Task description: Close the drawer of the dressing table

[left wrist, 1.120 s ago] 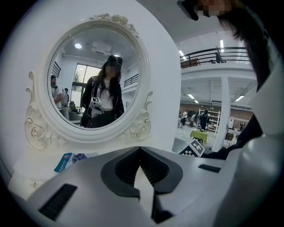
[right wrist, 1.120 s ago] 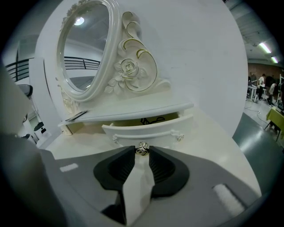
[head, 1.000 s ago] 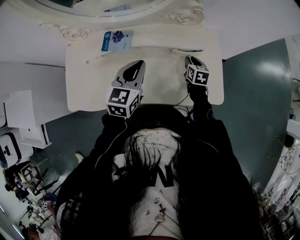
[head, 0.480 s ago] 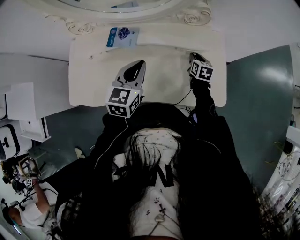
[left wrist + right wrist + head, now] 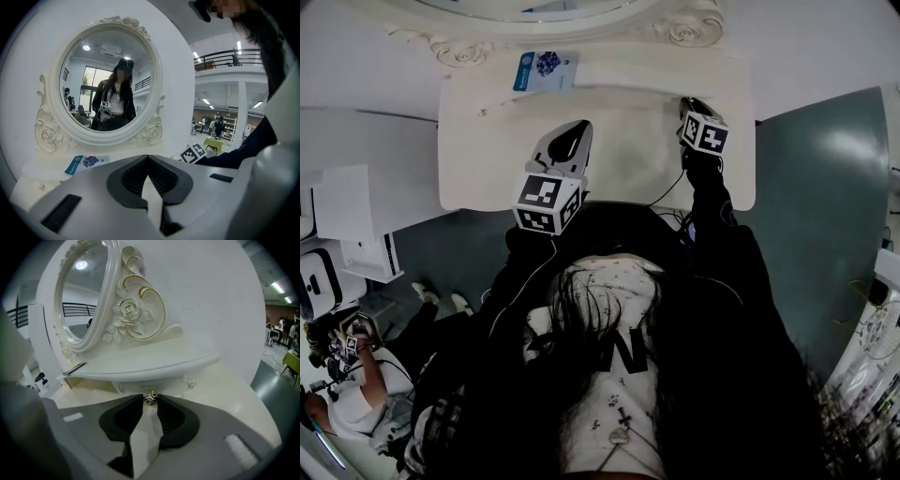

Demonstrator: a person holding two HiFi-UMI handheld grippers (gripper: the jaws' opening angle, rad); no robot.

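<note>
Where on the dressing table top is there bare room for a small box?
The tabletop is bare at the front left, in front of the blue card and left of the left gripper, and in the middle, right of that gripper. The right rear, round the drawer knob, is crowded.

The right gripper [image 5: 688, 103] has edged forward, jaws narrowing slightly on the drawer knob [image 5: 150, 399], now in under the shelf [image 5: 140, 365].

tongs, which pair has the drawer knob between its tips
The right gripper's tongs: their tips clamp the small gold drawer knob. The left gripper's tongs meet tip to tip, empty, facing the mirror.
</note>
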